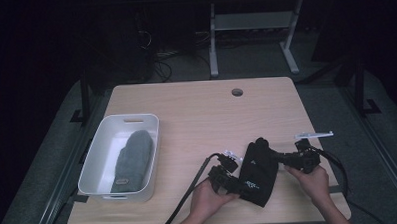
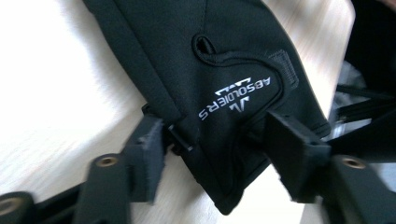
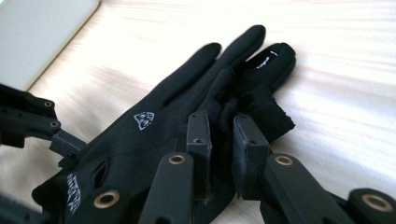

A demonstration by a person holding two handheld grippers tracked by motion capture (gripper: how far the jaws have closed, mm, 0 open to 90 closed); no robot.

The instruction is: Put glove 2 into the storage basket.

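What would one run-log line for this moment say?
left gripper: open, around black fabric glove cuff | right gripper: shut on glove | grey mitten: in white plastic bin

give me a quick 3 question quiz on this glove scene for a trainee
1. True or false: the left gripper has its pads clamped tight on the cuff of the black glove.
2. What already lies inside the white bin?
A. a grey mitten
B. a black glove
C. nothing
3. Fill in: the right gripper is shut on a fold of the black glove near its ______.

Key
1. False: its jaws stand apart on either side of the cuff.
2. A: the grey mitten.
3. Thumb.
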